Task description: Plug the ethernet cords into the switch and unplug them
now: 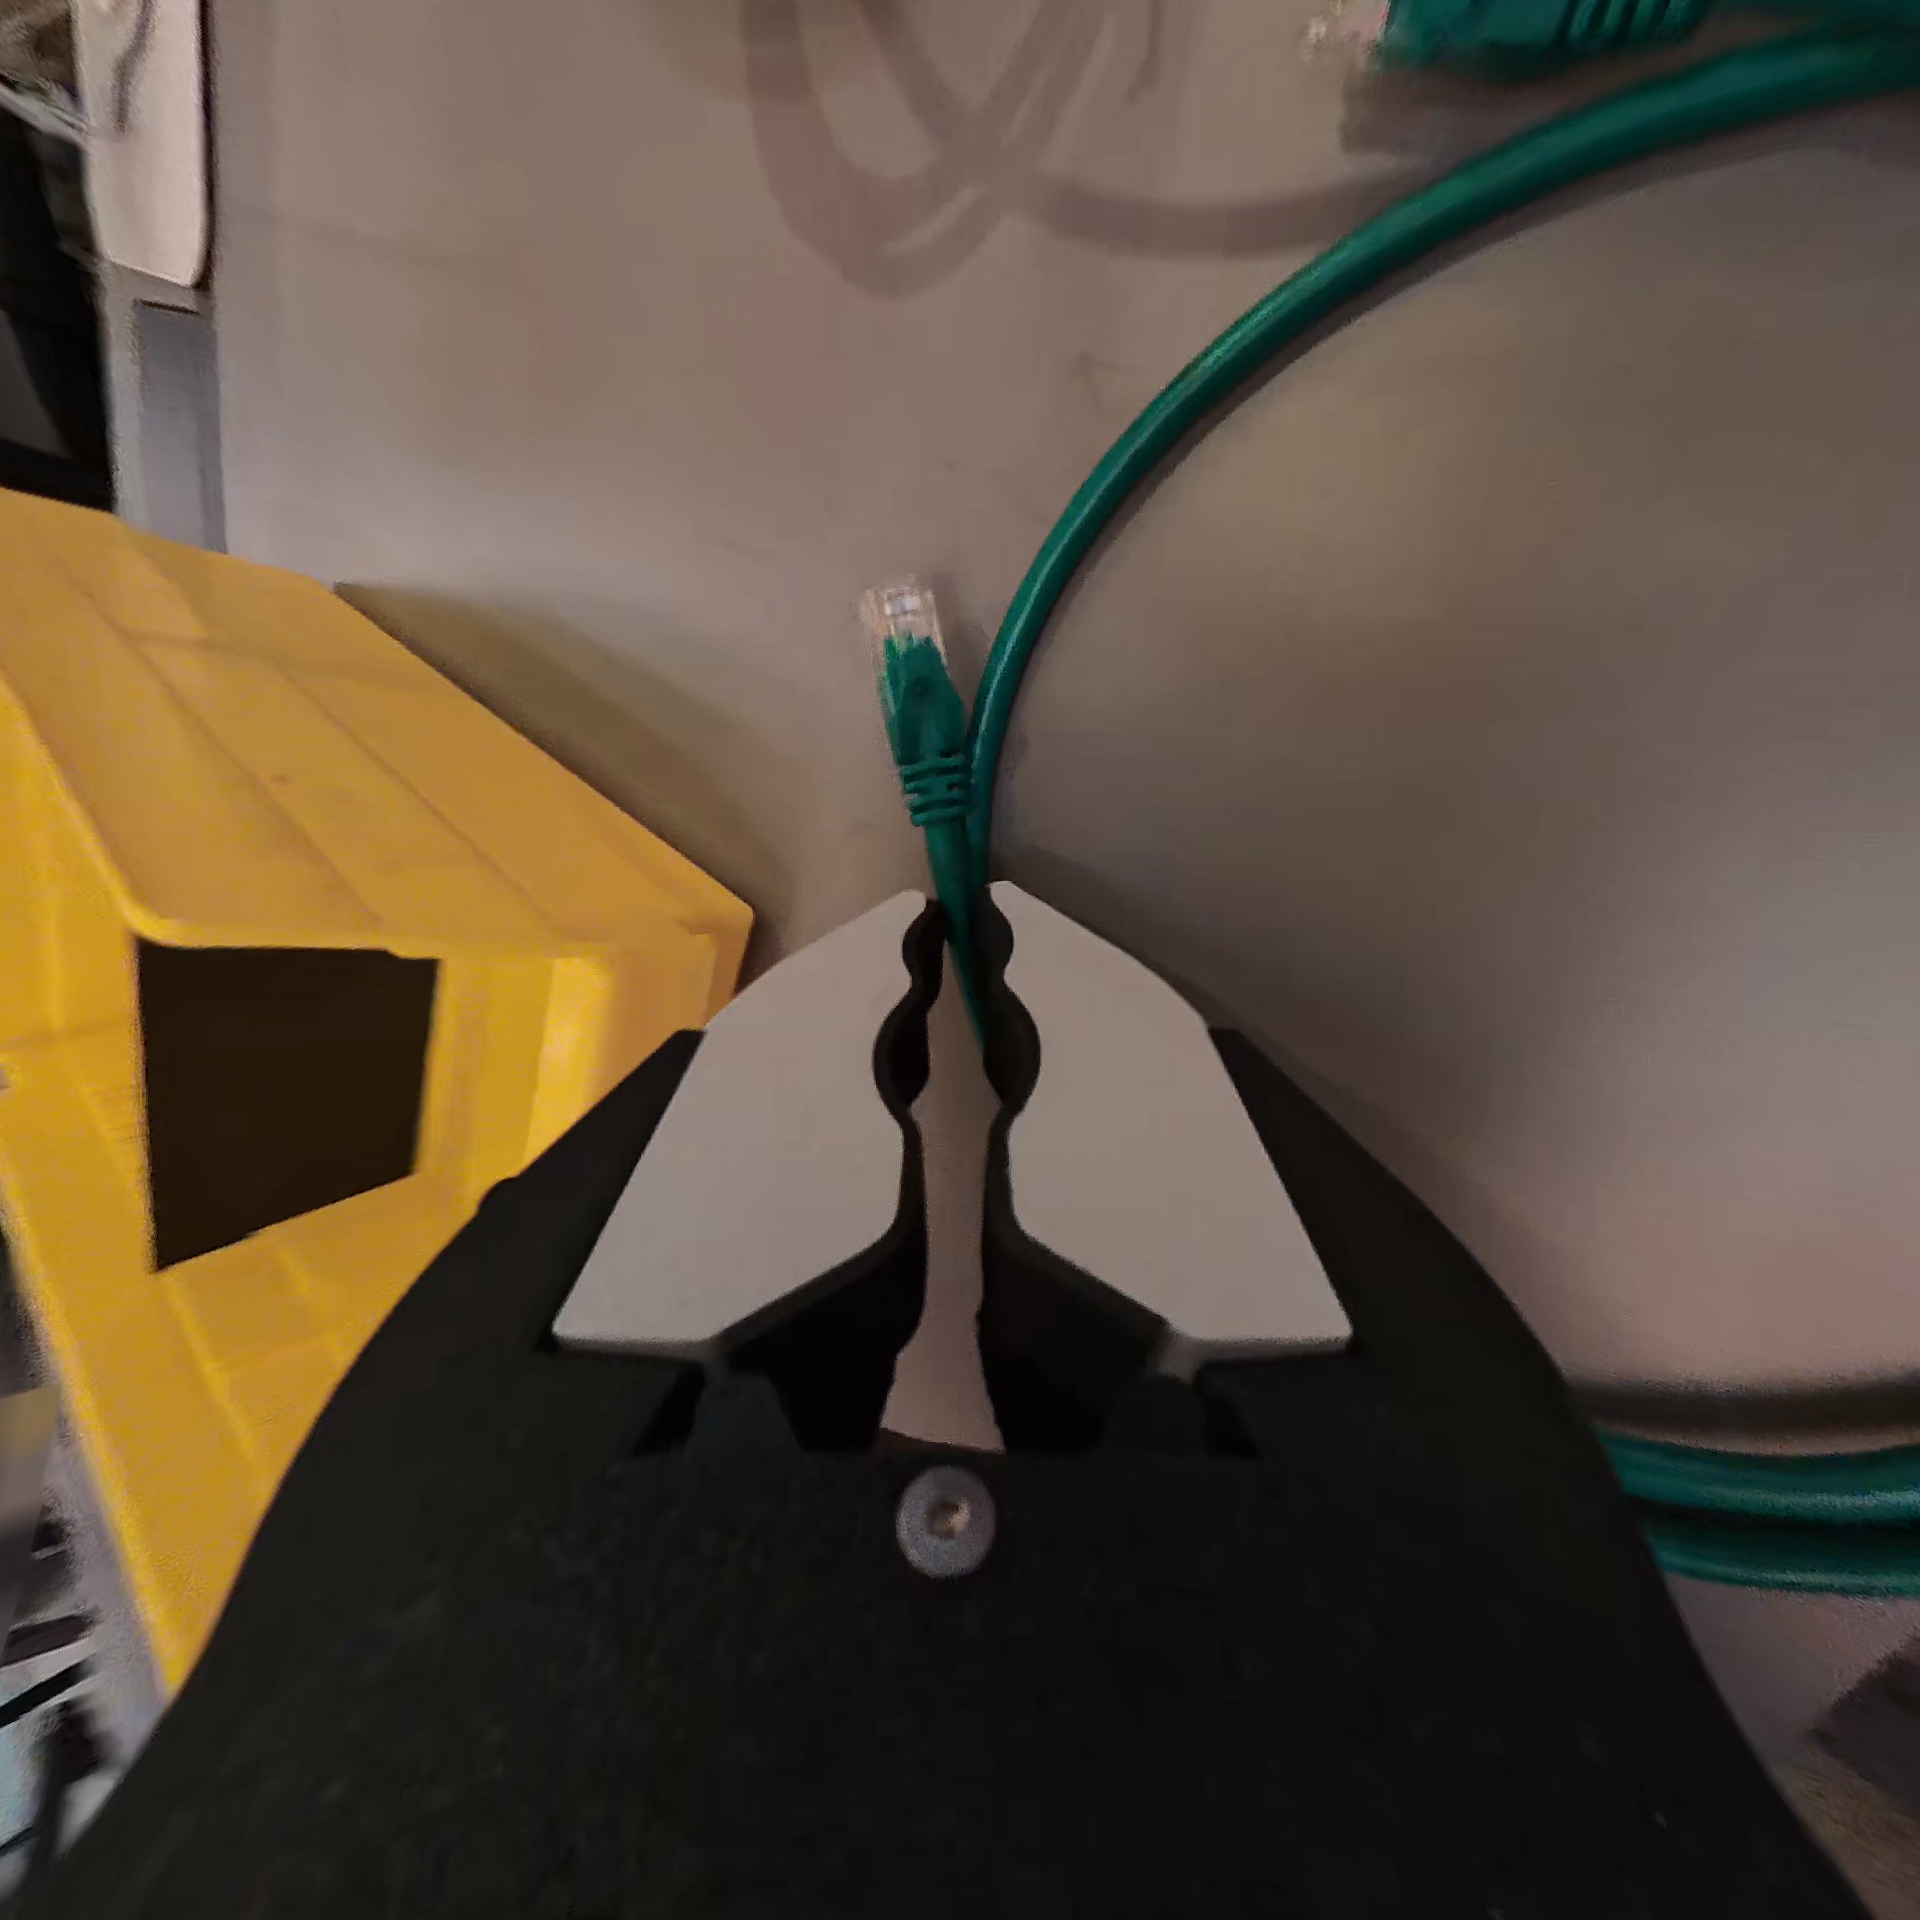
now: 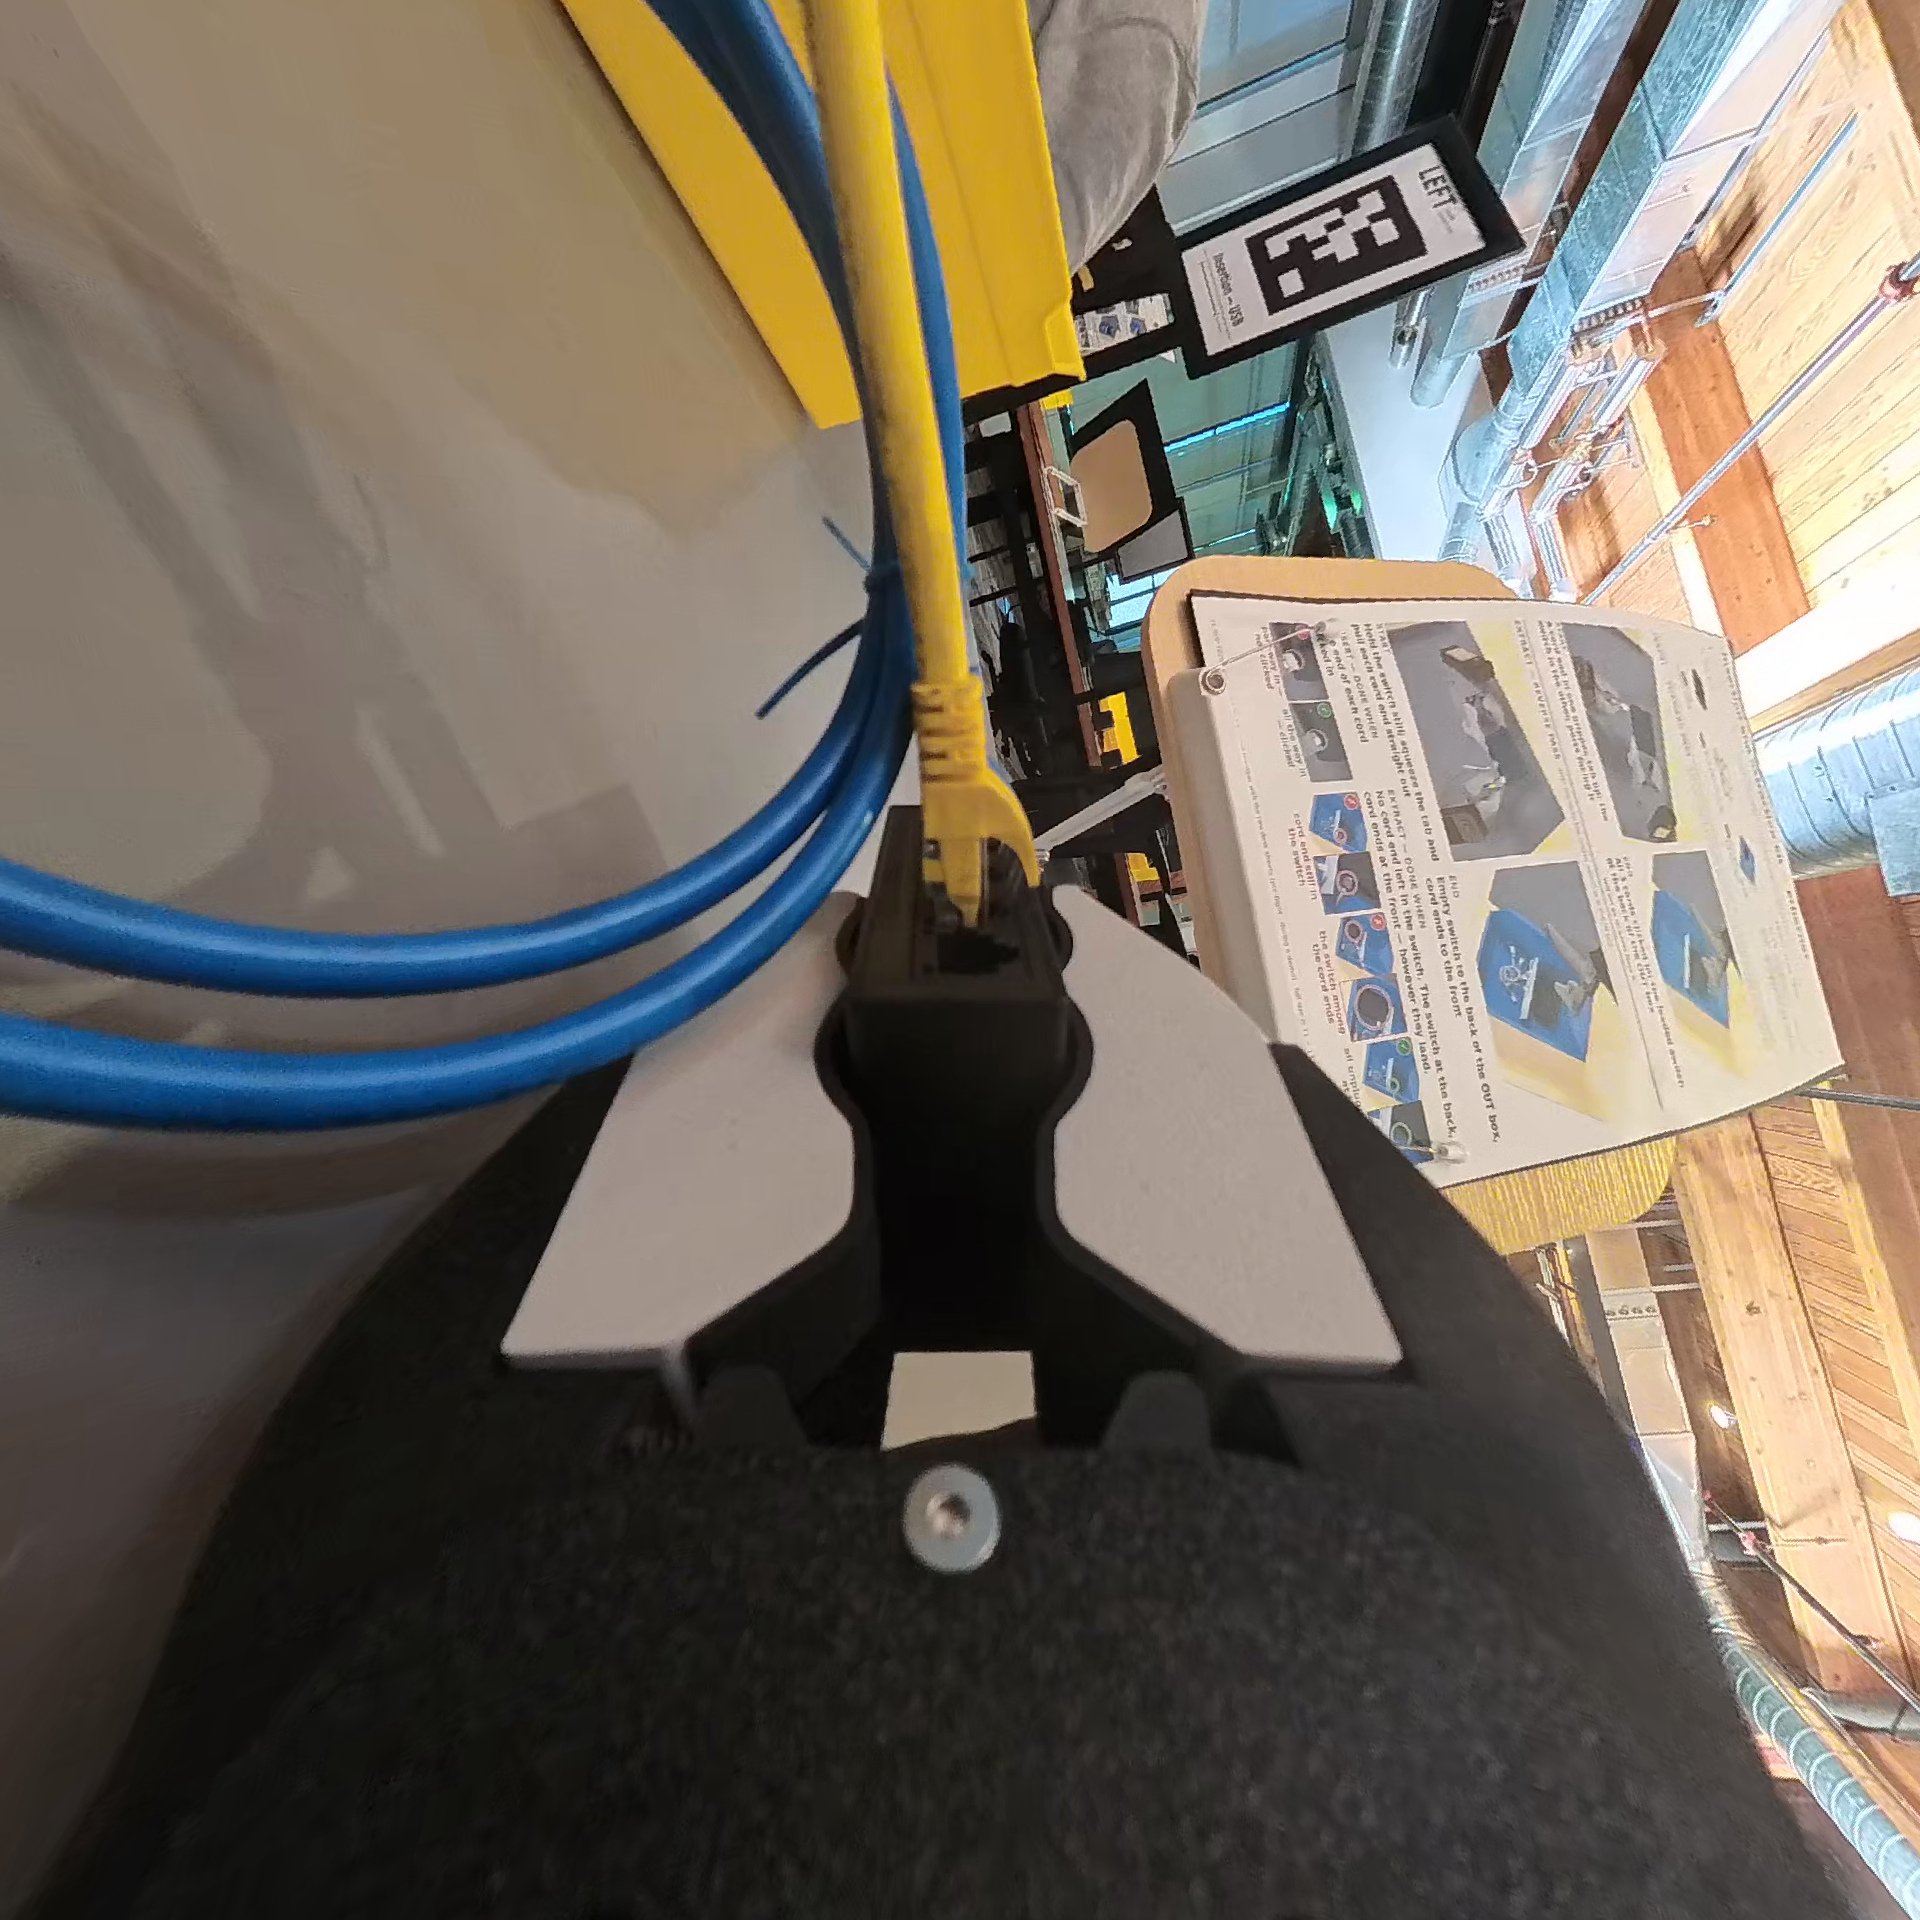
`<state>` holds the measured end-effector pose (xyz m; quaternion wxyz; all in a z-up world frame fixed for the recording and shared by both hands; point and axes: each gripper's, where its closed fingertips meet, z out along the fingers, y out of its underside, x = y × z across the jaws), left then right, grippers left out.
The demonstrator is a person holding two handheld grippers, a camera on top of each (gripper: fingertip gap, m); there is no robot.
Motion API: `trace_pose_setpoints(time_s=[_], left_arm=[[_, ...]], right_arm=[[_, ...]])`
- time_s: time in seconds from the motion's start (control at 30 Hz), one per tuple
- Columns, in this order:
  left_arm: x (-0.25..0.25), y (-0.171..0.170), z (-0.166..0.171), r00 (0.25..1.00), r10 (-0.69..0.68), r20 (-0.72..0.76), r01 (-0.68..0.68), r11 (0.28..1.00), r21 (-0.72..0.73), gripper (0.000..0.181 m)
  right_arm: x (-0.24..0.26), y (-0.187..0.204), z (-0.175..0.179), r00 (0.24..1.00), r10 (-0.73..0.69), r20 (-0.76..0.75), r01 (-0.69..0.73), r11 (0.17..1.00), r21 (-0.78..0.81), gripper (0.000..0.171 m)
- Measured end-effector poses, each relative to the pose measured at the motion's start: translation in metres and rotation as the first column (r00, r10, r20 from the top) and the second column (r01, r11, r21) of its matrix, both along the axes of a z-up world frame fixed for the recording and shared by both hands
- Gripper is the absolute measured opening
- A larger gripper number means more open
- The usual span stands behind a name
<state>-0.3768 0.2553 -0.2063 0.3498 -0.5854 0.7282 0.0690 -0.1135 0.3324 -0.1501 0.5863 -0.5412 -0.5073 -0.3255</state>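
The left tongs (image 1: pixel 961 914) were clamped on the green ethernet cord (image 1: pixel 1143 457), its clear plug (image 1: pixel 902 615) pointing straight out ahead, long way in line with them. The right tongs (image 2: pixel 956 935) squeezed the black switch (image 2: pixel 951 966), yellow cord (image 2: pixel 914 499) plugged in, ports facing away

Writing shows only in the right wrist view: a black-framed white card (image 2: pixel 1340 244) bearing a black-and-white square marker with short printed words, and a laminated instruction sheet (image 2: pixel 1507 883) with photos and small printed lines, clipped to a tan board (image 2: pixel 1174 623).
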Motion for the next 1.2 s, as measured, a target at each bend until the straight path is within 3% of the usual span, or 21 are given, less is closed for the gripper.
trace_pose_setpoints(time_s=[0.1, 0.23, 0.37, 0.57, 0.8, 0.97, 1.03, 1.2], left_arm=[[0.003, -0.008, 0.005, 0.997, 0.022, 0.071, -0.012, 0.990, -0.143, 0.005], [0.003, -0.015, 0.018, 0.994, 0.029, 0.101, -0.007, 0.976, -0.216, 0.005], [0.012, -0.024, 0.044, 0.981, 0.072, 0.183, 0.003, 0.925, -0.381, 0.005], [0.055, -0.046, 0.102, 0.968, 0.120, 0.221, 0.071, 0.714, -0.697, 0.005], [0.126, -0.048, 0.170, 0.987, 0.056, 0.150, 0.098, 0.532, -0.841, 0.005], [0.165, -0.034, 0.126, 0.995, 0.075, -0.059, -0.086, 0.439, -0.894, 0.005], [0.172, -0.023, 0.102, 0.987, 0.099, -0.130, -0.161, 0.438, -0.884, 0.005], [0.185, -0.002, 0.082, 0.969, 0.180, -0.167, -0.229, 0.408, -0.884, 0.005]], right_arm=[[0.000, 0.000, 0.000, 1.000, 0.001, 0.001, -0.001, 1.000, 0.000, 0.030], [-0.001, 0.000, -0.001, 1.000, 0.004, 0.000, -0.004, 1.000, -0.003, 0.031], [-0.001, 0.000, 0.000, 1.000, 0.007, -0.001, -0.007, 1.000, 0.001, 0.031], [-0.007, -0.003, 0.004, 0.999, 0.031, 0.014, -0.032, 0.999, 0.034, 0.030], [-0.011, -0.006, 0.007, 0.997, 0.039, 0.063, -0.045, 0.995, 0.086, 0.030], [-0.013, -0.007, 0.008, 0.996, 0.039, 0.081, -0.047, 0.994, 0.103, 0.029], [-0.014, -0.007, 0.009, 0.996, 0.040, 0.079, -0.048, 0.993, 0.105, 0.029], [-0.015, -0.009, 0.011, 0.996, 0.047, 0.073, -0.055, 0.992, 0.113, 0.030]])
